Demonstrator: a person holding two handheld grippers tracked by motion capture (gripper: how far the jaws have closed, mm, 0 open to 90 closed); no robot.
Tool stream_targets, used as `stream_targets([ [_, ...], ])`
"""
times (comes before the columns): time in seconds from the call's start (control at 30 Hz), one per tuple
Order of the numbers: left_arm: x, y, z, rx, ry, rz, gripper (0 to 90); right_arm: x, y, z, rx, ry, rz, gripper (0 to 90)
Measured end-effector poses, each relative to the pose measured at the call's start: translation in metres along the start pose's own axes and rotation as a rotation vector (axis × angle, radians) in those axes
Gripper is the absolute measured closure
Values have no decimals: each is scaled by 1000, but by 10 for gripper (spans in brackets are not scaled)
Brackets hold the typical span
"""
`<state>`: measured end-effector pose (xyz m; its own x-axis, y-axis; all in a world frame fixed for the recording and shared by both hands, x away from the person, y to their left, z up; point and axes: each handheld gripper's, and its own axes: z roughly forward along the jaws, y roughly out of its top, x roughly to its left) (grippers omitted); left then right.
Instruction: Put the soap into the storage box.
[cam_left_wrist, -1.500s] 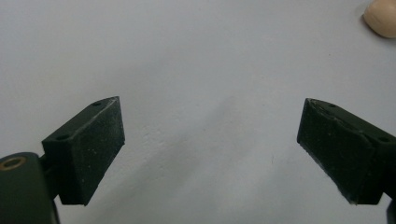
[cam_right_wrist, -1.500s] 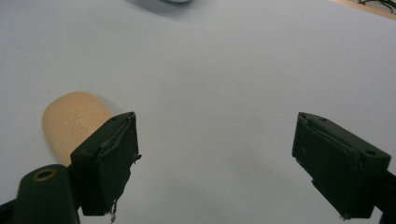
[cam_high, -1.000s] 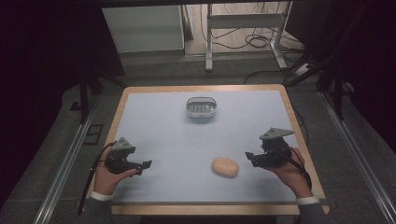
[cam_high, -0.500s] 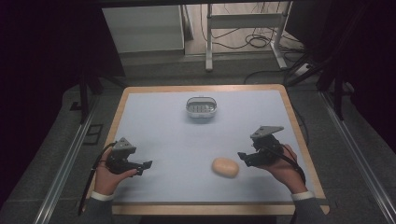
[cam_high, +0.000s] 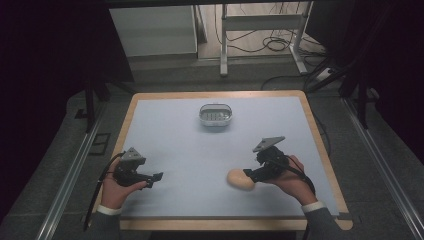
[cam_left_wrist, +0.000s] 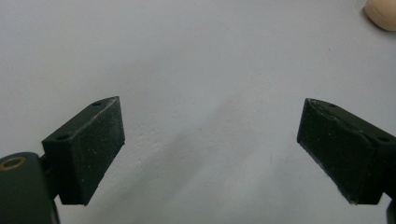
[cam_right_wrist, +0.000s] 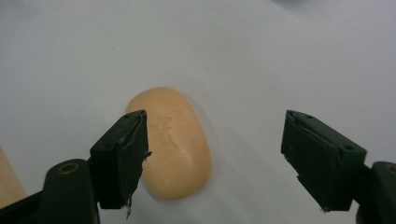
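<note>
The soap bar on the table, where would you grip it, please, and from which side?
Grip the soap bar across its narrow middle, from above. It lies flat, an oval with rounded ends, so the long sides suit the pads best. The right gripper is open, offset to one side.

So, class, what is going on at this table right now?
A person holds a claw in each hand. The right claw has moved up to the bar of soap; its jaws have just been closing but stand open, the soap partly between them. The left claw waits open. A soap dish sits farther back.
</note>
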<state>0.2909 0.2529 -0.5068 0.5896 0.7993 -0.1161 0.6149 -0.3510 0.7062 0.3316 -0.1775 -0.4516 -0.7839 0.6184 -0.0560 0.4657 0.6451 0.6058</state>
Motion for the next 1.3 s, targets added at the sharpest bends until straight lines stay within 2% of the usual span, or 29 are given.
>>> stream_targets([
  [0.13, 0, 0, 1, 2, 0, 1, 78, 4, 2, 7, 23, 23, -18, 255],
  [0.47, -1, 0, 1, 2, -3, 2, 78, 10, 3, 16, 40, 35, -37, 254],
  [0.77, -1, 0, 4, 11, -4, 6, 77, 14, 2, 27, 84, 53, -50, 264],
  [1.1, -1, 0, 3, 8, -2, 3, 76, 19, -1, 51, 175, 81, -72, 261],
  [1.3, -1, 0, 4, 8, -3, 3, 76, 23, 0, 58, 200, 94, -84, 263],
])
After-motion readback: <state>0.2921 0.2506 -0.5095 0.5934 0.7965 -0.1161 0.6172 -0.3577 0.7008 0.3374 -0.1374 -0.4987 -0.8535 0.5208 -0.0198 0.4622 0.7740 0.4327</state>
